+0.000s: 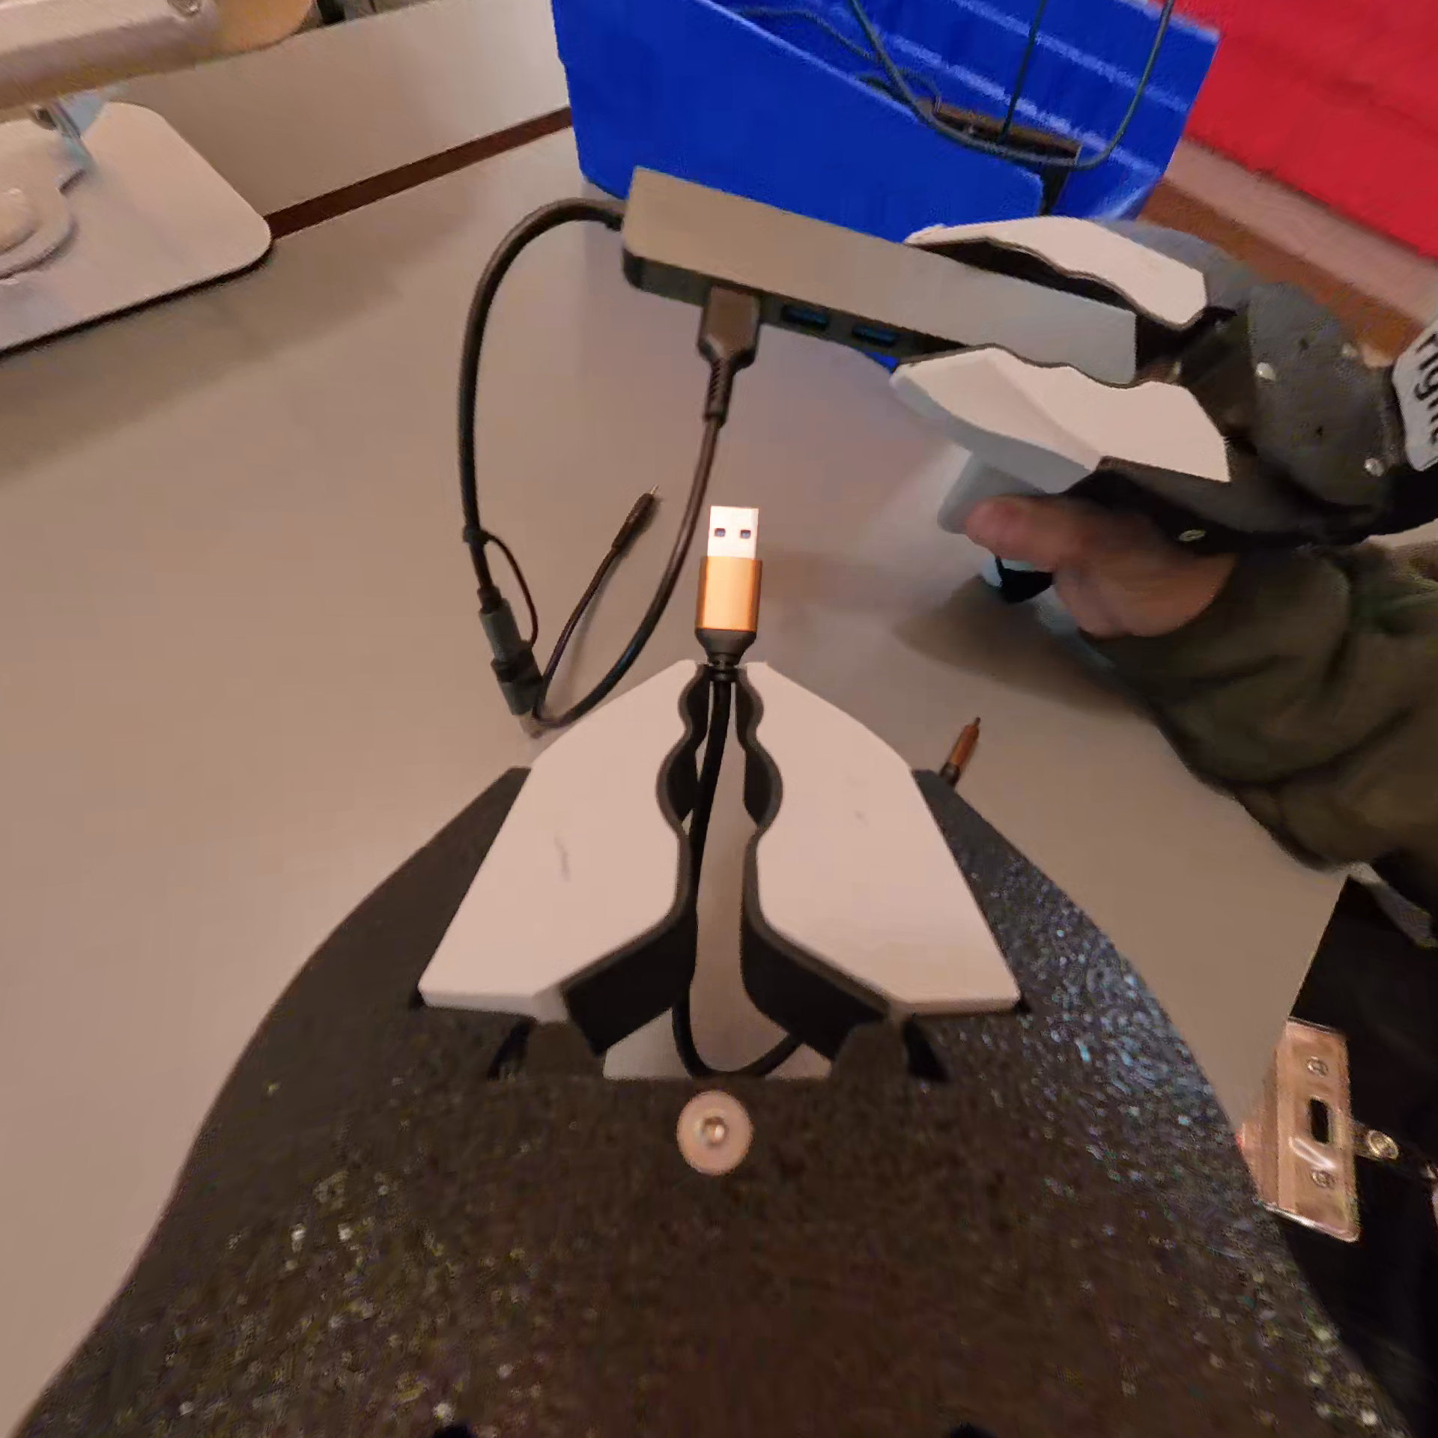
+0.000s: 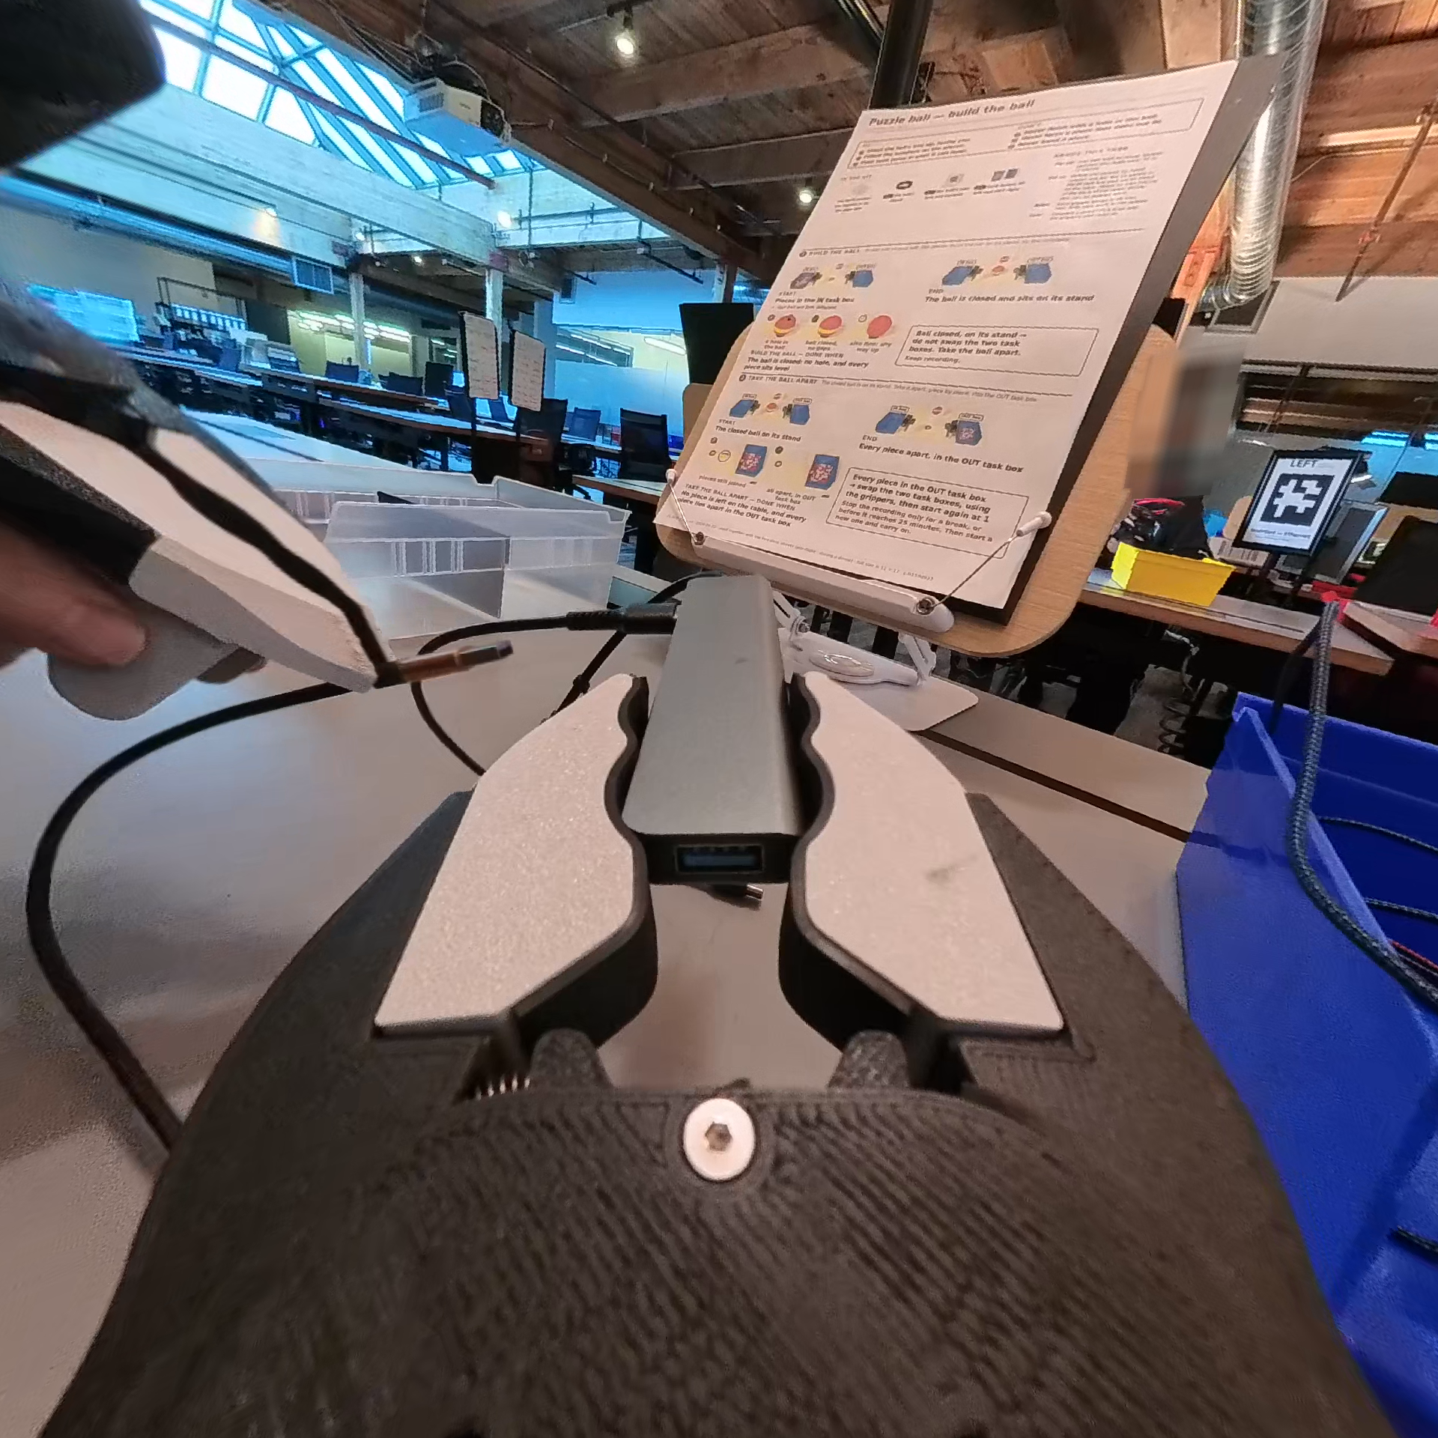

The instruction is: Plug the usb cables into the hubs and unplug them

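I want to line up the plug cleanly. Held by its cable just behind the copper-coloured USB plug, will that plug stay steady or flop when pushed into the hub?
The left gripper pinches the thin cable below the plug, so it will likely wobble or buckle. The hub, clamped in the right gripper, looks rigid.

Blue bin at right edge; instruction sheet on stand, upper centre; clear plastic trays at centre left.

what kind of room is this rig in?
Likely a big open workshop or lab hall: long rows of desks, exposed timber ceiling with skylights, and an instruction sheet on a stand.
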{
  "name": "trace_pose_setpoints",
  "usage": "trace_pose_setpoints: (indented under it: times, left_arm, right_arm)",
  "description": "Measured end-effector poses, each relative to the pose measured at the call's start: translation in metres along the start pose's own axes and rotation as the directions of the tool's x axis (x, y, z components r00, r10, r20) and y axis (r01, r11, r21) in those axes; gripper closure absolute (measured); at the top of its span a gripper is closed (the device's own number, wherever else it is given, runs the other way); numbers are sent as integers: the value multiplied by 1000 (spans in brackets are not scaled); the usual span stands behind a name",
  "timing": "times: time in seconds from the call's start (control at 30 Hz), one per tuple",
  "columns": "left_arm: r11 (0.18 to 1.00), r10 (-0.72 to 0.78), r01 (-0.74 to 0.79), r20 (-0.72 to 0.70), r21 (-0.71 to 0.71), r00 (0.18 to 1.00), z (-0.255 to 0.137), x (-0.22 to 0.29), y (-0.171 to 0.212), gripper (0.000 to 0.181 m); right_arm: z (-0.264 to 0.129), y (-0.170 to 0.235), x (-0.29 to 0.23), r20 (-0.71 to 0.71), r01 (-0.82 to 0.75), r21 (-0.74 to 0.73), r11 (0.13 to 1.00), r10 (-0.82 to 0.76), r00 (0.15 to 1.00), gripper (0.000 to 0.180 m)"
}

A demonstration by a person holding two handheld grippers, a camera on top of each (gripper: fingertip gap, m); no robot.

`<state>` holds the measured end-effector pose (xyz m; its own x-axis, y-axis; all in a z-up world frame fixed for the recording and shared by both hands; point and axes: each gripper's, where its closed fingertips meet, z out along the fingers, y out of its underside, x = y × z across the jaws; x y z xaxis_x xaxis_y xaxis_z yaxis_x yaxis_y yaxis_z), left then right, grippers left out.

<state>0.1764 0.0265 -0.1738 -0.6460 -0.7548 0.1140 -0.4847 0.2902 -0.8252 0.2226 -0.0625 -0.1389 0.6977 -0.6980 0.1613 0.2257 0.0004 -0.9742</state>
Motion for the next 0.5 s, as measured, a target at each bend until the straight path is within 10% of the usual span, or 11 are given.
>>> trace_pose_setpoints:
  times: [0.5]
  left_arm:
    - [967,203,-184,99,-173,974,26,23,-28,176]
  right_arm:
    - [0,0,-1,14,-8,-2,1000,8,1000,145]
